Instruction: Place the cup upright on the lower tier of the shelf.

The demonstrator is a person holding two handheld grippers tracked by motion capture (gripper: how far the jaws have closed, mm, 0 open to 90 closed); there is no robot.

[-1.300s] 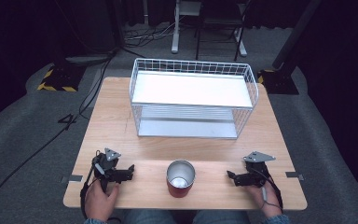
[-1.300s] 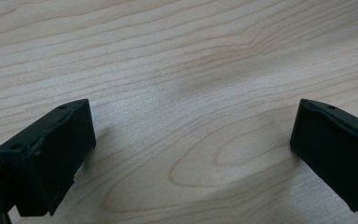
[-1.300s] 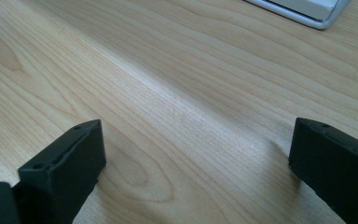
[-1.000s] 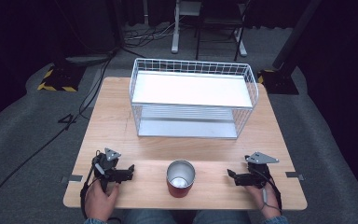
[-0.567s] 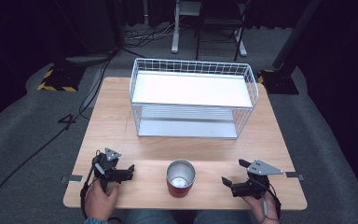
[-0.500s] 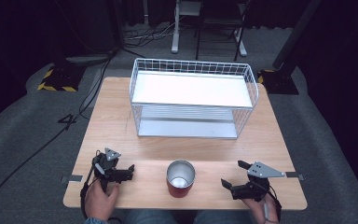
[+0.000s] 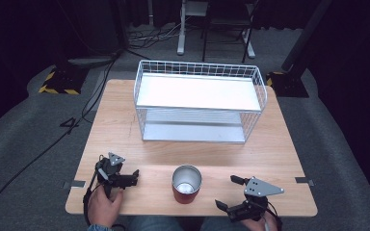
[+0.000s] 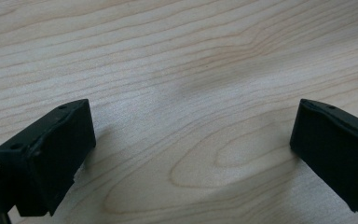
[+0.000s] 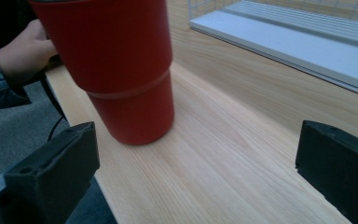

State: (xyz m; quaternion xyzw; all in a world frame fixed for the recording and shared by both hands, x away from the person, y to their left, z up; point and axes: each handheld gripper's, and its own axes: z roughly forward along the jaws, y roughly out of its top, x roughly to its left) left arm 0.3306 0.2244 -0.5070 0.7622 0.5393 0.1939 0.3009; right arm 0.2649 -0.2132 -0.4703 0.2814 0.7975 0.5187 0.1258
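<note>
The cup (image 7: 187, 184) stands upright at lower centre of the worktop (image 7: 125, 125). The right gripper (image 7: 230, 195), jaws wide and empty, points at it from lower right. Best to approach level, straddling the cup's body squarely. The left gripper (image 7: 136, 176) rests open, empty.

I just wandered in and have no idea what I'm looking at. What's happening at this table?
A person sits at a wooden table holding a two-jaw gripper in each hand. A red cup with a shiny metal inside stands upright near the front edge, between the two. The right gripper is open and aimed toward the cup without touching it. The left gripper is also open, low over bare wood. Behind them stands a white wire rack with two shelves. Nothing has been picked up yet.
</note>
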